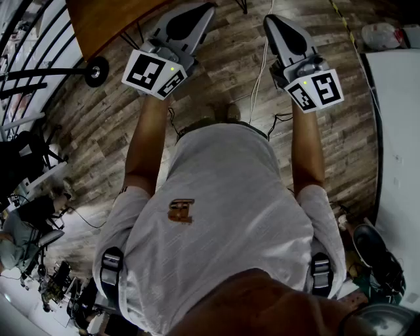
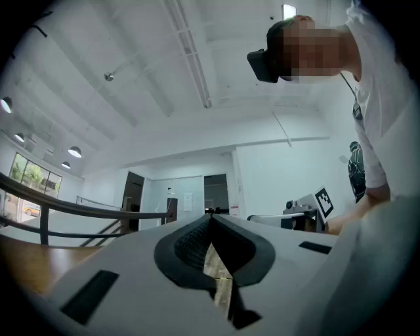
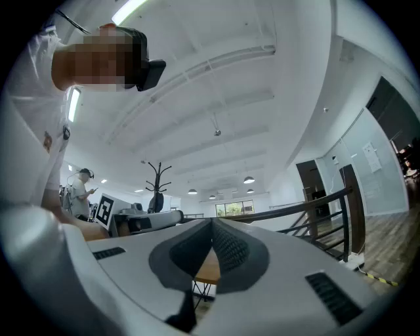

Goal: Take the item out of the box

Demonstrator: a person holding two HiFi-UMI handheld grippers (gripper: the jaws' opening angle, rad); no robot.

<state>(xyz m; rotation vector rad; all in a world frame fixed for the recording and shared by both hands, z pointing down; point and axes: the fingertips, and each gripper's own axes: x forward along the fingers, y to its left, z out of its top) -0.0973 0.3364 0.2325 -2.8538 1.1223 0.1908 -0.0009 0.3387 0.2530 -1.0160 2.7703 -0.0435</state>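
While both arms reach out ahead, the wood-plank floor fills most of the head view, running under everything from nine o'clock to three. Next in size is the person's white T-shirt, which takes up the centre and the six o'clock side. A white table runs along the edge at three o'clock, and a brown wooden tabletop cuts in at eleven o'clock, with a black railing curving round at ten.

The left gripper points toward twelve o'clock, just left of centre; its jaws are pressed together at the tips with nothing between them. The right gripper sits beside it at one o'clock, a little apart, and its jaws also meet at the tips around nothing. Both tilt slightly upward, so their own views look at the ceiling and far walls.

The left marker cube and the right marker cube sit over the wrists. A thin white cable trails across the floor between the grippers.

I cannot find the box or its item in any view.
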